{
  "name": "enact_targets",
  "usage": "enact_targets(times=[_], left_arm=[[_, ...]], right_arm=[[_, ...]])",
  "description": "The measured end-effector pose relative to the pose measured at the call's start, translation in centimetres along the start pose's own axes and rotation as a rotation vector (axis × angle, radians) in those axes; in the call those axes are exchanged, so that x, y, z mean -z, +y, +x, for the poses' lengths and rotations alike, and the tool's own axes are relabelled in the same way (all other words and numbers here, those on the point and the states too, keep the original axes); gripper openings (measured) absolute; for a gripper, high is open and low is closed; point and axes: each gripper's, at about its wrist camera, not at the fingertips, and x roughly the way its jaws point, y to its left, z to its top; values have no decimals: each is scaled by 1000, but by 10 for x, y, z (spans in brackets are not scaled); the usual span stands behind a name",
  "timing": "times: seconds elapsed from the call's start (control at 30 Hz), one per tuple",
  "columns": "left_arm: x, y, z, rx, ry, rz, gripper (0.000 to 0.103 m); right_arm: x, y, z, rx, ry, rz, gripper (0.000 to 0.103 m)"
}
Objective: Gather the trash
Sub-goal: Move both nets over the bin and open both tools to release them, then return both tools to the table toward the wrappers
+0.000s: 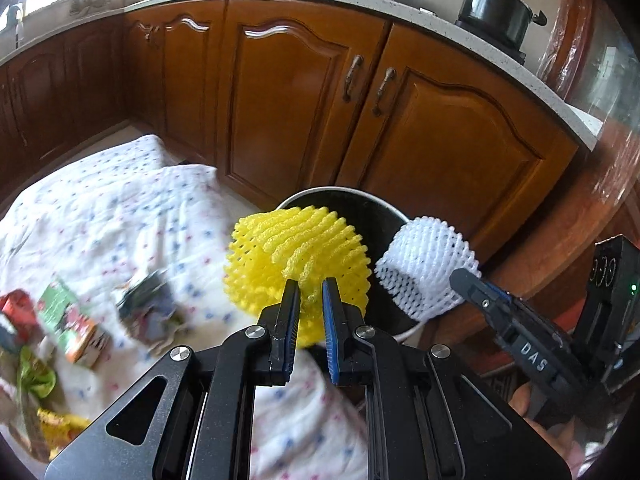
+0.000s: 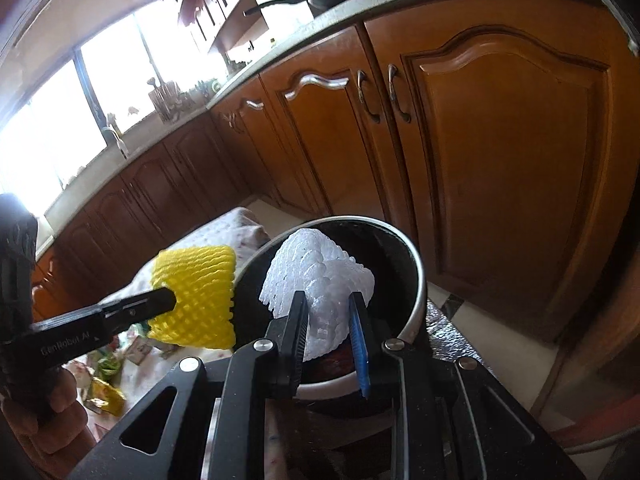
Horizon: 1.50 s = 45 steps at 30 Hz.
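My left gripper [image 1: 311,286] is shut on a yellow foam fruit net [image 1: 296,256] and holds it in the air at the near left rim of a round trash bin [image 1: 344,196] with a dark inside. My right gripper [image 2: 329,300] is shut on a white foam fruit net [image 2: 320,276] and holds it over the bin's opening [image 2: 400,264]. The white net [image 1: 424,268] and right gripper [image 1: 466,280] show at the right of the left wrist view. The yellow net [image 2: 192,296] and left gripper [image 2: 170,298] show at the left of the right wrist view.
A white dotted cloth [image 1: 120,216] covers the surface at left, with several wrappers and cartons [image 1: 68,320] lying on it. Brown cabinet doors [image 1: 304,92] stand right behind the bin. A black pot [image 1: 496,12] sits on the counter above.
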Motion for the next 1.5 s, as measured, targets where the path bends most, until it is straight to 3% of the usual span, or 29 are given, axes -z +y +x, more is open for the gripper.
enact_targets(times=[0.27, 0.37, 0.43, 0.47, 0.57, 0.6, 0.7, 0.87, 1.13, 1.5], left_arm=[[-19, -18, 37, -2, 49, 28, 11], [-19, -18, 48, -9, 72, 30, 11], [-17, -15, 52, -10, 87, 20, 12], [-16, -14, 53, -9, 88, 15, 12], [-14, -10, 52, -5, 98, -1, 29], [-14, -9, 51, -5, 99, -4, 43], [-11, -7, 45, -21, 90, -5, 47], [-2, 2, 24, -23, 68, -20, 52], [30, 30, -21, -68, 4, -72, 53], [90, 86, -87, -158, -45, -138, 54]], right_arm=[[-4, -8, 21, 31, 66, -23, 25], [-3, -11, 21, 28, 68, -14, 31], [-2, -13, 21, 27, 68, -2, 46], [-3, -15, 21, 26, 65, 4, 46], [1, -17, 17, 20, 64, 24, 48], [2, -18, 15, 15, 61, 32, 48], [2, -17, 9, 12, 49, 40, 48], [3, -11, -6, -4, 20, 46, 53], [26, 19, -15, -73, 9, 55, 71], [57, 76, -2, -174, 77, 18, 72]])
